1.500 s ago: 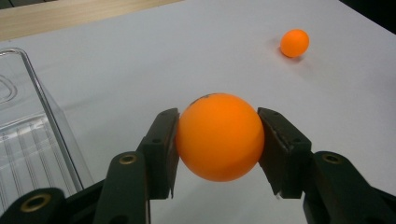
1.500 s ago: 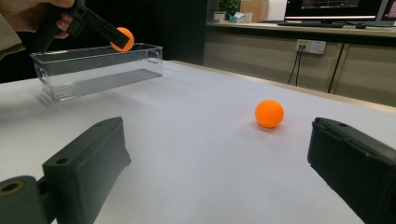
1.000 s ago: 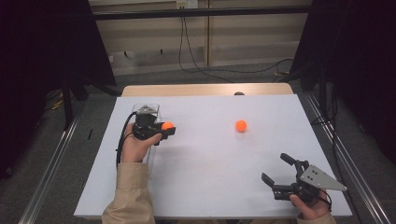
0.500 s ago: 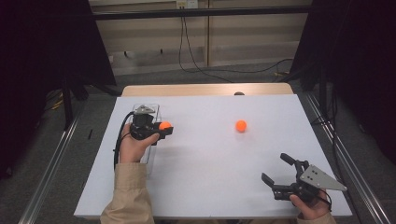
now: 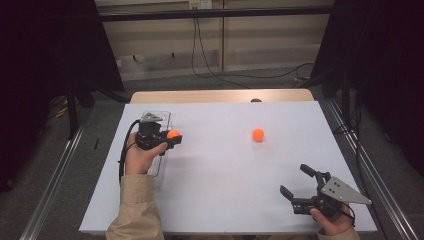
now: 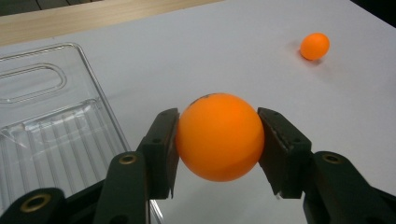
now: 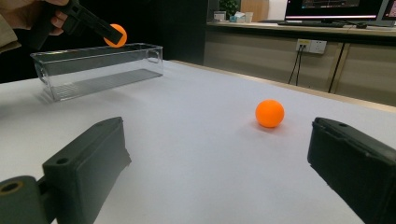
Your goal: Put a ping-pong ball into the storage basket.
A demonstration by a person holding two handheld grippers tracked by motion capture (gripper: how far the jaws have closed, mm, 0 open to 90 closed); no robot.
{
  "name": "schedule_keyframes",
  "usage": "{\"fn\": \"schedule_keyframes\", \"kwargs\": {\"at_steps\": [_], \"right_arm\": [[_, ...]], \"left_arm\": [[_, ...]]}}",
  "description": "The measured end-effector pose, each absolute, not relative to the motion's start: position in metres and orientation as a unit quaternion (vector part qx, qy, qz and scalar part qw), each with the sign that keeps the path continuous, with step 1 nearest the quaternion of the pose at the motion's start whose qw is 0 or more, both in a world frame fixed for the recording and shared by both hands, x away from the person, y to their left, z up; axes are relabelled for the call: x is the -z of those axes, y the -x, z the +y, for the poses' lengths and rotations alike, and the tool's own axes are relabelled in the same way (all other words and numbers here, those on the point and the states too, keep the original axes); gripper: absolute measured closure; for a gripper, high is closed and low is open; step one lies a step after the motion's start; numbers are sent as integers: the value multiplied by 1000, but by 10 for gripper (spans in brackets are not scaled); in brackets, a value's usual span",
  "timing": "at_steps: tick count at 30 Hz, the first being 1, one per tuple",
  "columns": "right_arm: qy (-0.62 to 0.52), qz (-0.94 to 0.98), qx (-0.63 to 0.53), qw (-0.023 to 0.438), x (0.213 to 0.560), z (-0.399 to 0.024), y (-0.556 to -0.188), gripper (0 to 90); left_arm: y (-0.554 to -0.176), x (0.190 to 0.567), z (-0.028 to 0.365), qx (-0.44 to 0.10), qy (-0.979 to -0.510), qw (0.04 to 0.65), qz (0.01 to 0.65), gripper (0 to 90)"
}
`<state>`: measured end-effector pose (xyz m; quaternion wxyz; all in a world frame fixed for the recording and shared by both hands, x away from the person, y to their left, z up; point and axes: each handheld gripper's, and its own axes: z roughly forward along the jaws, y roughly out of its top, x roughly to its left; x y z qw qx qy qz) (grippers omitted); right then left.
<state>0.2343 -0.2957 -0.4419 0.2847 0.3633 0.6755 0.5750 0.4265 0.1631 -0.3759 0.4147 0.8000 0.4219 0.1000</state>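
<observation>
On the white table (image 5: 220, 165), your left tongs (image 6: 217, 140) clench 1 ball (image 6: 219, 136) just right of the clear bin (image 6: 51, 135), above its rim; your right tongs (image 5: 302, 187) gape, idle.

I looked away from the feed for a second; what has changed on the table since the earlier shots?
The left gripper, shut on the orange ball, has edged slightly toward the clear bin, up by its rim. Nothing was picked up or released. The second ball lies where it was on the white table, and the right gripper rests open at the near right corner.
</observation>
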Motion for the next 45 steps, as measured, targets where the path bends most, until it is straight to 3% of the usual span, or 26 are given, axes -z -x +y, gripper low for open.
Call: {"fn": "schedule_keyframes", "kwargs": {"at_steps": [45], "right_arm": [[-361, 677, -576, 284, 442, -295, -235, 41]], "left_arm": [[-427, 376, 190, -127, -788, 406, 444, 508]]}}
